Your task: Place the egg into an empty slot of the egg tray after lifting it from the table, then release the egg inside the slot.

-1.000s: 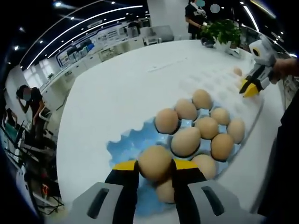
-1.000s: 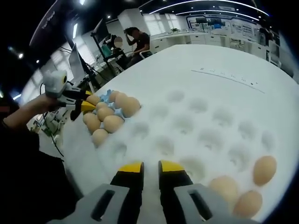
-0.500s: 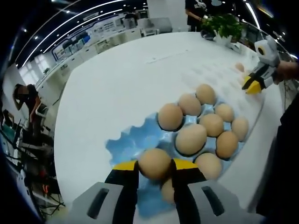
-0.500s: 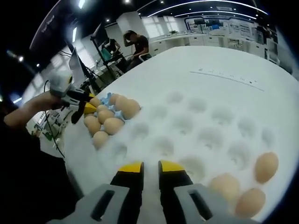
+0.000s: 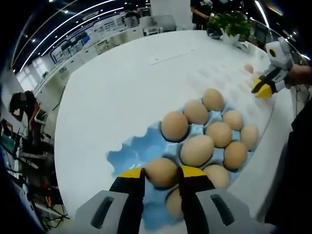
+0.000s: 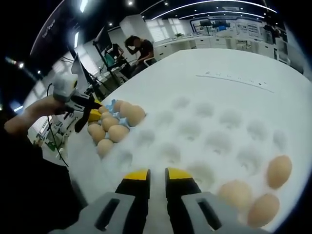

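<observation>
Left gripper view's got the left gripper (image 5: 161, 174) squeezing an egg (image 5: 161, 171), hovering right above the blue tray (image 5: 127, 151), empty slots sitting just ahead-left

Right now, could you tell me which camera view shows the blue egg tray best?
The left gripper view: the blue egg tray lies close below, its empty slots and eggs plain, with the left gripper shut on an egg. The right gripper view shows it small and far off, mostly hidden by eggs.
</observation>
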### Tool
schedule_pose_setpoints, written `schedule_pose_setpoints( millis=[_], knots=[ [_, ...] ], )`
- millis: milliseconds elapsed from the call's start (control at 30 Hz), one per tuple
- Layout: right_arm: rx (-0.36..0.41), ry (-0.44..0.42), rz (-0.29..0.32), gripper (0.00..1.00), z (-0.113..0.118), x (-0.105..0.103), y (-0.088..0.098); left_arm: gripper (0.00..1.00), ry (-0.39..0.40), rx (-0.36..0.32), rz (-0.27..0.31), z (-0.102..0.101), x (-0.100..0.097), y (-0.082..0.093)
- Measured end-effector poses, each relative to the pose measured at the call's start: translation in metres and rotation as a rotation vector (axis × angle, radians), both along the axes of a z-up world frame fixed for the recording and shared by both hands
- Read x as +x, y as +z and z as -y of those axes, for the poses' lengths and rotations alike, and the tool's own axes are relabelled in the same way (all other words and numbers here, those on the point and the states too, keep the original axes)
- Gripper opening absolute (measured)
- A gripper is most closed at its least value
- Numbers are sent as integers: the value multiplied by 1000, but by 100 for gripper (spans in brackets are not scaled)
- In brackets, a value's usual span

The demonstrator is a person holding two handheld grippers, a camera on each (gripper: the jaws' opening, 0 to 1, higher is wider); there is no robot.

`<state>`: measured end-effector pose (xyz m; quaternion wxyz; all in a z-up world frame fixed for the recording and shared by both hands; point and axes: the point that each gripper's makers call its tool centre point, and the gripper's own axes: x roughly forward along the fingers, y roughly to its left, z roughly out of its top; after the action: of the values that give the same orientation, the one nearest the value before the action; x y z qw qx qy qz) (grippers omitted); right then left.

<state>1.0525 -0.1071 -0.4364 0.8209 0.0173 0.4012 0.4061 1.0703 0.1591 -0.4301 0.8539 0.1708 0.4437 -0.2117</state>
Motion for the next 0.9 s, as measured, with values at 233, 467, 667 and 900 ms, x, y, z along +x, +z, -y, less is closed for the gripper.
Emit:
schedule_pose_setpoints(
  millis=[233,467,667,900],
  knots=[
    [4,12,11,13,0,-1,1,28,-19,-34,37,4,-1,6],
    [-34,47,52,13,-2,-3,0,39,1,-75,74,8,-12,15],
    [-33,76,67,15,-2,-4,0,45,17,-110,139,11,-19,35],
    [-70,160,60,21,-6,-9,5,45,33,-144,152,19,-35,41]
  ],
)
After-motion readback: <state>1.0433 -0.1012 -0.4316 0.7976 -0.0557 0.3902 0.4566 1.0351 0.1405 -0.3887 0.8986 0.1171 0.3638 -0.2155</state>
